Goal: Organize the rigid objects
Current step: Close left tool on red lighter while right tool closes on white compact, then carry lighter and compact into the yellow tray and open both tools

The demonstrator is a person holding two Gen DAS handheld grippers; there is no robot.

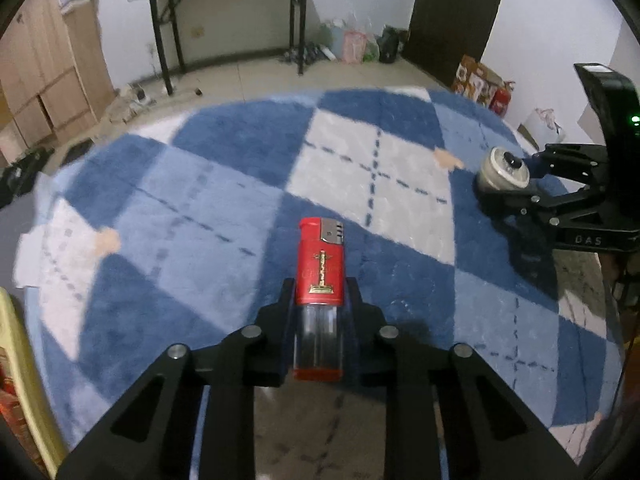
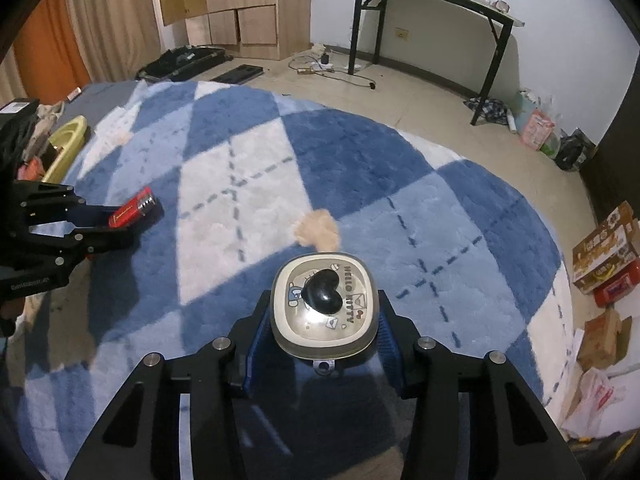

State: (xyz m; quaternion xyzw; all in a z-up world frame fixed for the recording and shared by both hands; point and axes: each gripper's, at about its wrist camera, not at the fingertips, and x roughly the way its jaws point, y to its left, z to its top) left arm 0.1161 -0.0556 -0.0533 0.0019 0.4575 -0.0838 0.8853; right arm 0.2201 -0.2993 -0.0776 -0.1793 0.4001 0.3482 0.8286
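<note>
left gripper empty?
No, the left gripper is clamped on a red lighter, its fingers pressing both sides above the blue rug.

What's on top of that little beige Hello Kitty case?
A black heart-shaped knob sits on the case, over printed cartoon artwork. The lid is closed, so anything inside is hidden.

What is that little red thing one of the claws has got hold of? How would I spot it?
Find the big blue-and-white checked rug. Above it, the left gripper is shut on a lighter: red upper body, metal top, clear lower half. The right gripper holds a rounded beige case instead.
</note>
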